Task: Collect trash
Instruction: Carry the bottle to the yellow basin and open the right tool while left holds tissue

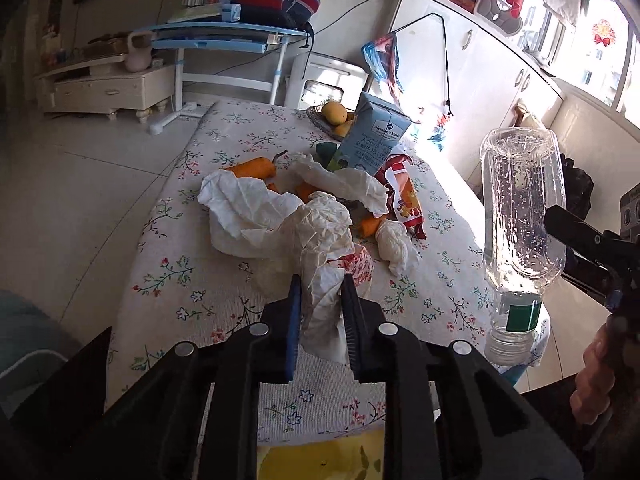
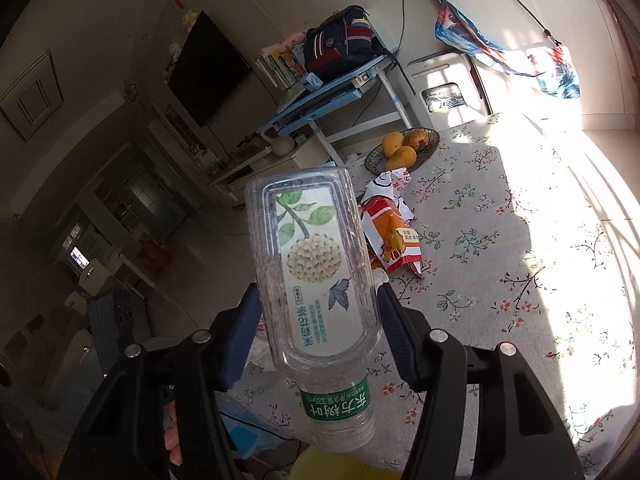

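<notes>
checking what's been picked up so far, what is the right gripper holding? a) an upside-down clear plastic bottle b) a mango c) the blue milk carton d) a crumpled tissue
a: the right gripper is clamped on the clear plastic bottle, whose neck points downward, while the crumpled tissue sits in the left gripper.
</notes>
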